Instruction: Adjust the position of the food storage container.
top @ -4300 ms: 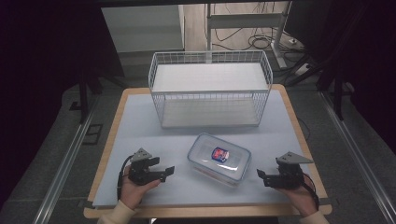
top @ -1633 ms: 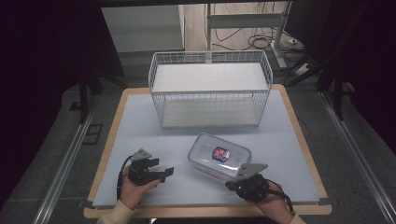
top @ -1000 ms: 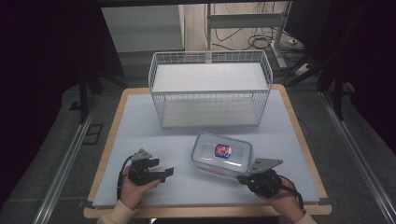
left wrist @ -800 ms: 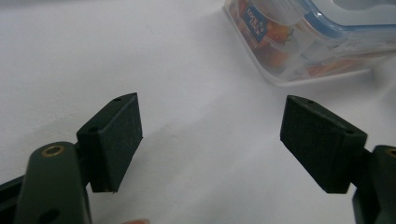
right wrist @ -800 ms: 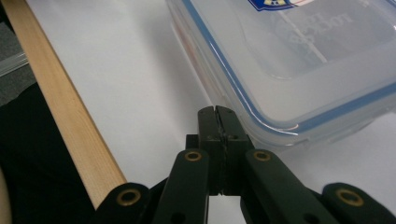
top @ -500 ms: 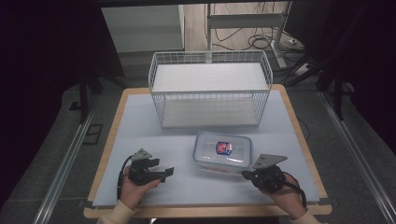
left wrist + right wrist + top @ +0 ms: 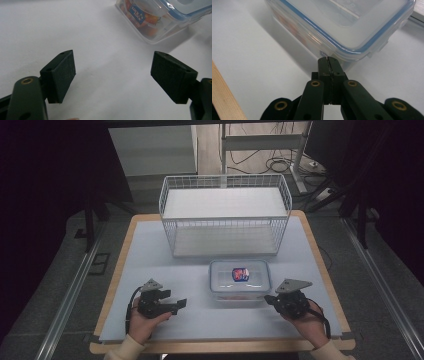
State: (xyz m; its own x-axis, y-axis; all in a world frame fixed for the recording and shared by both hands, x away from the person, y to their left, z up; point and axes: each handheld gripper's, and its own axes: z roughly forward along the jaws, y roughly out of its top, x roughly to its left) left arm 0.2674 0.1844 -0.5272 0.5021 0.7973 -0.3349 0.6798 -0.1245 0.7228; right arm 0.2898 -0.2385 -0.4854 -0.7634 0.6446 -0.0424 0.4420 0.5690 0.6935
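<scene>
- The right gripper (image 7: 328, 58) has its jaws pressed together, nothing between them, tips touching the near corner of a clear lidded food container (image 7: 342, 27).
- The left gripper (image 7: 112, 75) has its jaws wide apart, holding nothing, over the bare white tabletop (image 7: 32, 32).
- The container (image 7: 239, 281) sits at the table's centre; a blue side label (image 7: 136, 15) reads "LOCK & LOCK".
- The white wire basket (image 7: 225, 215) stands at 12 o'clock from the container, just beside it.
</scene>
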